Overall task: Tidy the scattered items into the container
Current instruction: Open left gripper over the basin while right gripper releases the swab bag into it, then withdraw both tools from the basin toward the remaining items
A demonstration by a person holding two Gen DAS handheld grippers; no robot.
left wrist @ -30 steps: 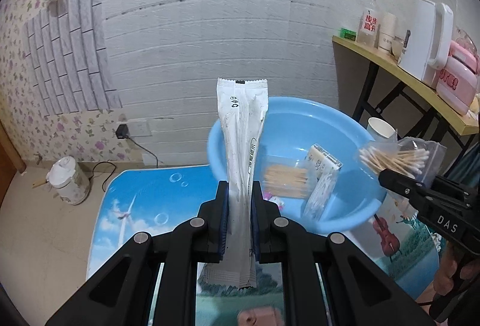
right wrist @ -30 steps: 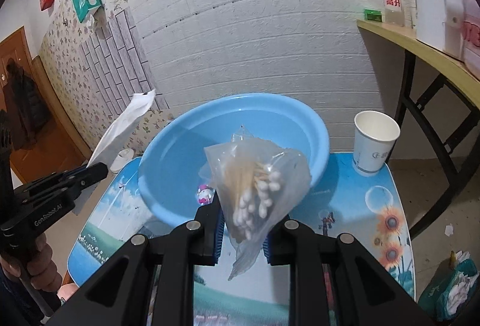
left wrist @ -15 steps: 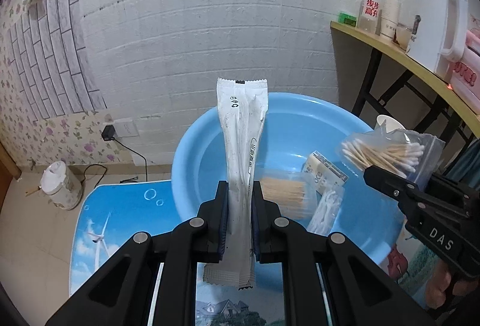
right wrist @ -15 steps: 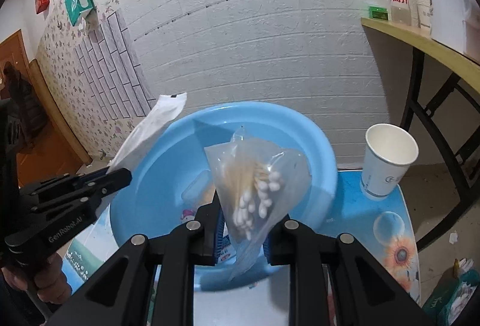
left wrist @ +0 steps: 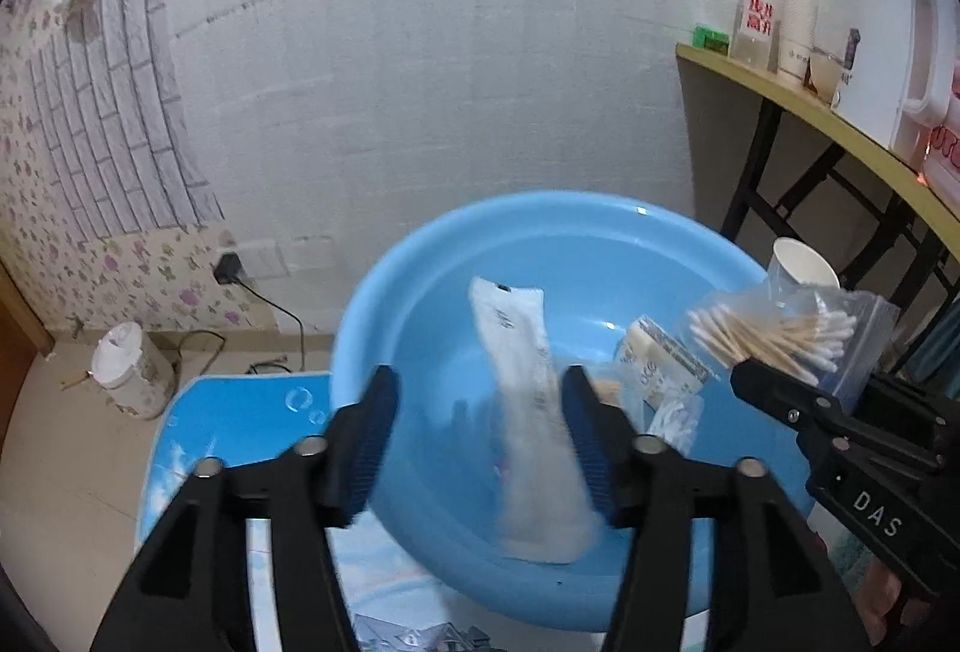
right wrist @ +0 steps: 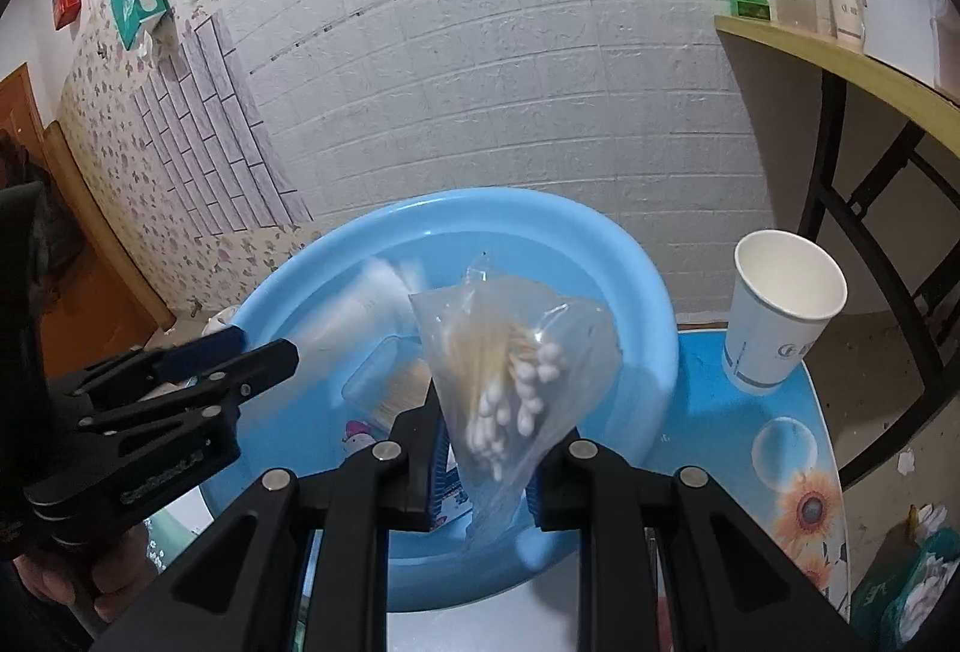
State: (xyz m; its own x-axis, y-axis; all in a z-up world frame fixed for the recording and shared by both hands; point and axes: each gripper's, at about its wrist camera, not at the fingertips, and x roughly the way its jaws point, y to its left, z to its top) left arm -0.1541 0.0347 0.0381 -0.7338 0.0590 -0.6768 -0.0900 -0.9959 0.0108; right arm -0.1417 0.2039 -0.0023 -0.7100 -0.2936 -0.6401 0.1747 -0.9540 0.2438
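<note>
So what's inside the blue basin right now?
The blue basin holds a small box, a clear pack of sticks and a long white sachet dropping in. The sachet and gripper fingers cover part of the bottom.

A long white sachet (left wrist: 528,412), blurred, sits tilted at centre frame inside the blue basin (left wrist: 420,262); a clear bag of cotton swabs (right wrist: 516,376) stands upright, centre frame.

This is a room in a home. The far wall has white brick-pattern panels (right wrist: 510,51) and, on the left, flowered wallpaper (right wrist: 120,159). At the right, a folding table (left wrist: 840,117) carries a white kettle (left wrist: 900,51) and stacked paper cups (left wrist: 795,39). A wooden door (right wrist: 24,111) stands far left.
</note>
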